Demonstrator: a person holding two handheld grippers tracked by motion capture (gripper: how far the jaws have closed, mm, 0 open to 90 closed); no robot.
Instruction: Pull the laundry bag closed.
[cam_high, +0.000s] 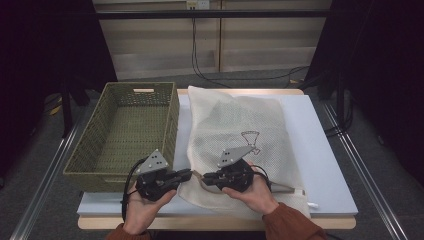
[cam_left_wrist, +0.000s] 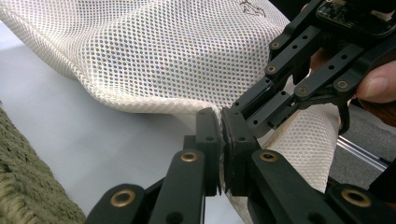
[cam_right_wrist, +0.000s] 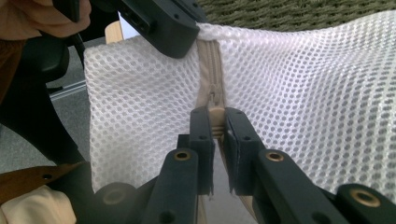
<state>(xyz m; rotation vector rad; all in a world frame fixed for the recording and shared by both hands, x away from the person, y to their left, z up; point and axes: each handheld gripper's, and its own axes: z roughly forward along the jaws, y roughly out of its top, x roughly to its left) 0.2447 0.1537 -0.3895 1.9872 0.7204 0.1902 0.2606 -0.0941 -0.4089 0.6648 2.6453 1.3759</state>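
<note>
A white mesh laundry bag (cam_high: 235, 125) lies flat on the table, its beige zipper (cam_right_wrist: 210, 60) at the near left corner. My left gripper (cam_high: 189, 173) is shut on the bag's edge at that corner, and the left gripper view shows the mesh (cam_left_wrist: 154, 51) pinched between its jaws (cam_left_wrist: 220, 122). My right gripper (cam_high: 204, 176) faces it tip to tip. In the right gripper view its jaws (cam_right_wrist: 217, 123) are shut on the zipper pull (cam_right_wrist: 216, 112). The left gripper (cam_right_wrist: 187, 35) holds the fabric just past the zipper's end.
A green woven basket (cam_high: 95, 177) stands on the left of the white table board (cam_high: 320, 150), close beside the bag. A brown emblem (cam_high: 250, 140) is printed on the bag. Metal rails run along the floor on both sides.
</note>
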